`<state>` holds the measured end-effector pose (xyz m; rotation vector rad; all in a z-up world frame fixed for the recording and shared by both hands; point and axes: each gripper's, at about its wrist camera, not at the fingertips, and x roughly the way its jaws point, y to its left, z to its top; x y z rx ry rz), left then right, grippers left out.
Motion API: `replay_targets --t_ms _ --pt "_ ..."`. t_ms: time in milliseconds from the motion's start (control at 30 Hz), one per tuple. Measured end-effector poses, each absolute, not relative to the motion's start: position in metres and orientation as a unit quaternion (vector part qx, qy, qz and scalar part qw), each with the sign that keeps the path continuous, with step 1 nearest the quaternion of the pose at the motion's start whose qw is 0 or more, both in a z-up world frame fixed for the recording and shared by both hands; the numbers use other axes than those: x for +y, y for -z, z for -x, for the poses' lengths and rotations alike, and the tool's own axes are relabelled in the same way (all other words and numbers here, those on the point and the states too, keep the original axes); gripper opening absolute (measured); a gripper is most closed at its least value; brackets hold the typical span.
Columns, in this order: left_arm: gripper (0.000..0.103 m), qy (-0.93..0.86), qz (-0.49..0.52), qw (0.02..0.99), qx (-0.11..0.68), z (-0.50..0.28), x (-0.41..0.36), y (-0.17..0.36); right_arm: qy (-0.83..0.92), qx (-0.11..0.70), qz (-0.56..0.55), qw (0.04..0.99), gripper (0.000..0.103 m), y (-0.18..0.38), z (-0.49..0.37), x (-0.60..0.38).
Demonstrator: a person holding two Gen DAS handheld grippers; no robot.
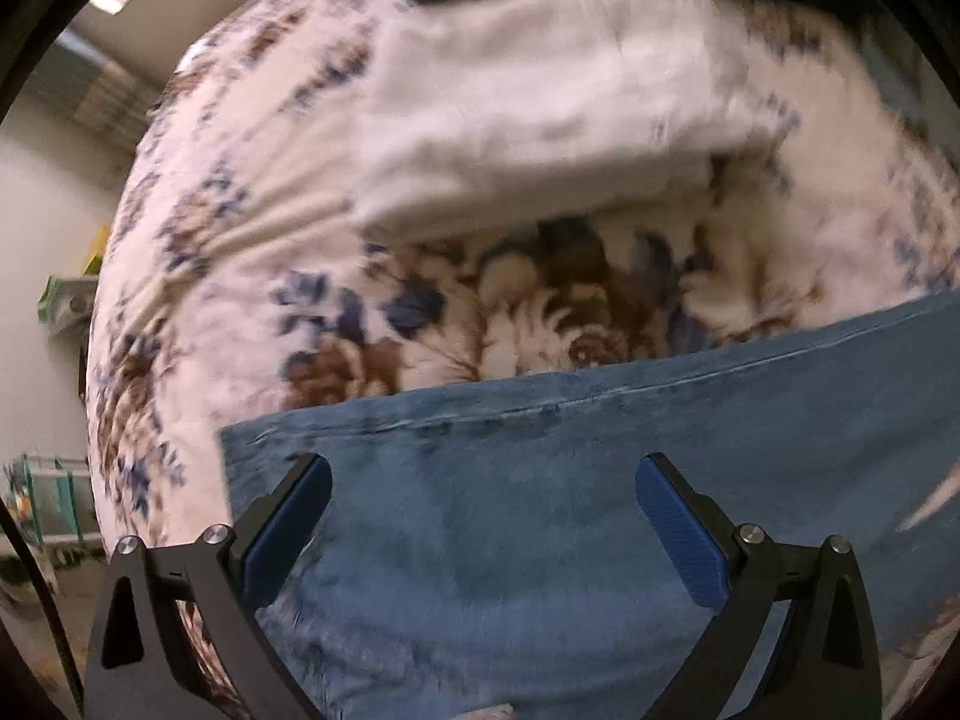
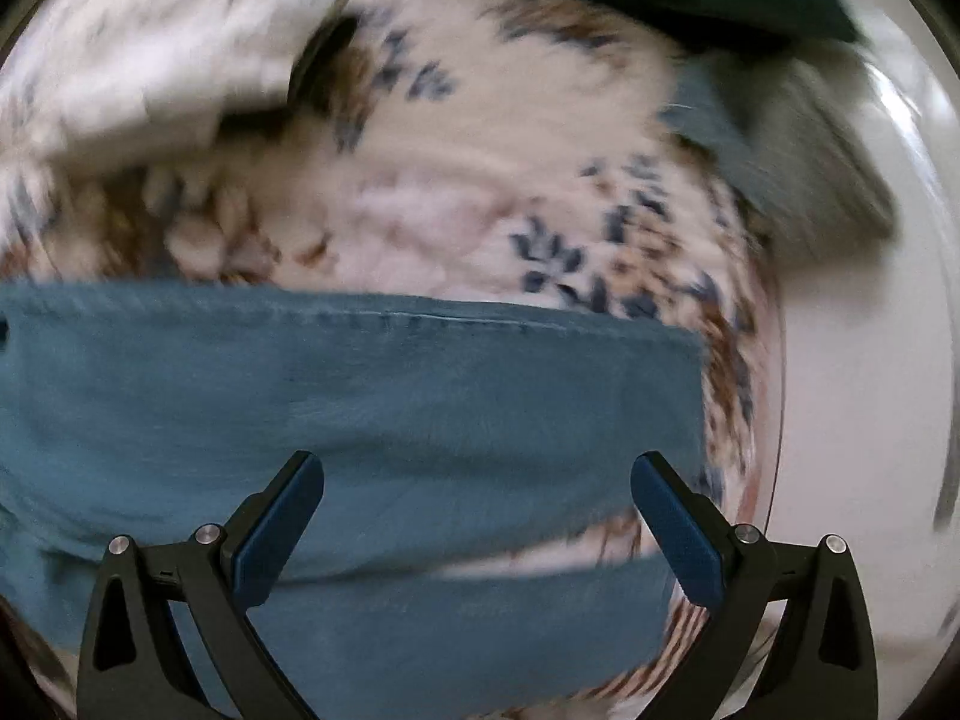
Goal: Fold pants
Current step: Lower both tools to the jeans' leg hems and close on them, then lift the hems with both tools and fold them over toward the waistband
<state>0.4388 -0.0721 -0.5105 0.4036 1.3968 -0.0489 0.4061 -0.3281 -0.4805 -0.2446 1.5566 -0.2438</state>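
Left wrist view shows us the blue pants (image 1: 540, 480) lying flat across the lower half of the frame on a floral bedspread (image 1: 240, 240), with a pale folded cloth (image 1: 540, 108) above. Our left hand-held gripper (image 1: 483, 510) hangs spread wide over them, pinching nothing. From the right wrist, the right hand-held gripper (image 2: 477, 504) is likewise spread and empty above the pants (image 2: 360, 396). We judge the fabric soft, limp and light; we would pinch it at the seamed edge near the corners.
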Motion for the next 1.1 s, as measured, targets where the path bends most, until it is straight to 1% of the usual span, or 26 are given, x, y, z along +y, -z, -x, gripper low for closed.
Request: replay_targets --t_ms 67,167,233,500,600,633,667,700,733,767,800,833,867,900,933,1000,1100 --pt "0.103 0.032 -0.209 0.732 0.647 -0.448 -0.08 0.54 0.079 0.723 0.154 0.669 0.103 0.529 -0.423 -0.329" --pt "0.103 0.046 -0.238 0.714 0.657 -0.46 -0.094 0.573 0.049 0.742 0.207 0.635 0.103 0.581 -0.439 -0.331" --pt "0.103 0.05 -0.249 0.707 0.66 -0.466 -0.099 0.585 0.037 0.749 0.239 0.616 0.103 0.602 -0.444 -0.338" --pt "0.103 0.081 -0.301 0.68 0.663 -0.476 -0.119 0.614 -0.042 0.77 0.264 0.579 0.103 0.636 -0.463 -0.355" --pt "0.103 0.09 -0.297 0.671 0.674 -0.484 -0.121 0.617 -0.082 0.774 0.282 0.561 0.103 0.652 -0.47 -0.351" --pt "0.101 0.095 -0.289 0.668 0.679 -0.487 -0.12 0.617 -0.088 0.774 0.286 0.558 0.102 0.654 -0.47 -0.349" --pt "0.097 0.105 -0.275 0.663 0.688 -0.49 -0.118 0.617 -0.098 0.773 0.29 0.556 0.098 0.655 -0.471 -0.347" --pt "0.08 0.127 -0.254 0.658 0.697 -0.491 -0.117 0.616 -0.11 0.773 0.288 0.554 0.088 0.654 -0.472 -0.344" --pt "0.066 0.139 -0.246 0.656 0.7 -0.496 -0.119 0.616 -0.119 0.775 0.283 0.553 0.077 0.653 -0.472 -0.343" --pt "0.058 0.16 -0.245 0.653 0.698 -0.495 -0.122 0.613 -0.127 0.778 0.272 0.552 0.07 0.65 -0.471 -0.342" --pt "0.042 0.177 -0.247 0.651 0.695 -0.493 -0.124 0.609 -0.134 0.78 0.262 0.553 0.057 0.647 -0.47 -0.342" --pt "0.03 0.191 -0.249 0.649 0.693 -0.491 -0.127 0.606 -0.137 0.779 0.254 0.557 0.043 0.644 -0.47 -0.343" --pt "0.025 0.199 -0.25 0.649 0.691 -0.489 -0.13 0.604 -0.136 0.777 0.245 0.564 0.037 0.64 -0.469 -0.345" --pt "0.016 0.202 -0.25 0.65 0.689 -0.488 -0.131 0.601 -0.133 0.775 0.235 0.571 0.023 0.635 -0.469 -0.348" --pt "0.012 0.201 -0.249 0.655 0.685 -0.488 -0.131 0.597 -0.126 0.773 0.229 0.578 0.013 0.63 -0.47 -0.352" --pt "0.008 0.194 -0.239 0.665 0.68 -0.488 -0.129 0.587 -0.113 0.765 0.219 0.595 0.008 0.618 -0.469 -0.358" --pt "0.005 0.184 -0.21 0.685 0.673 -0.479 -0.12 0.57 -0.104 0.752 0.2 0.62 0.008 0.596 -0.464 -0.37"
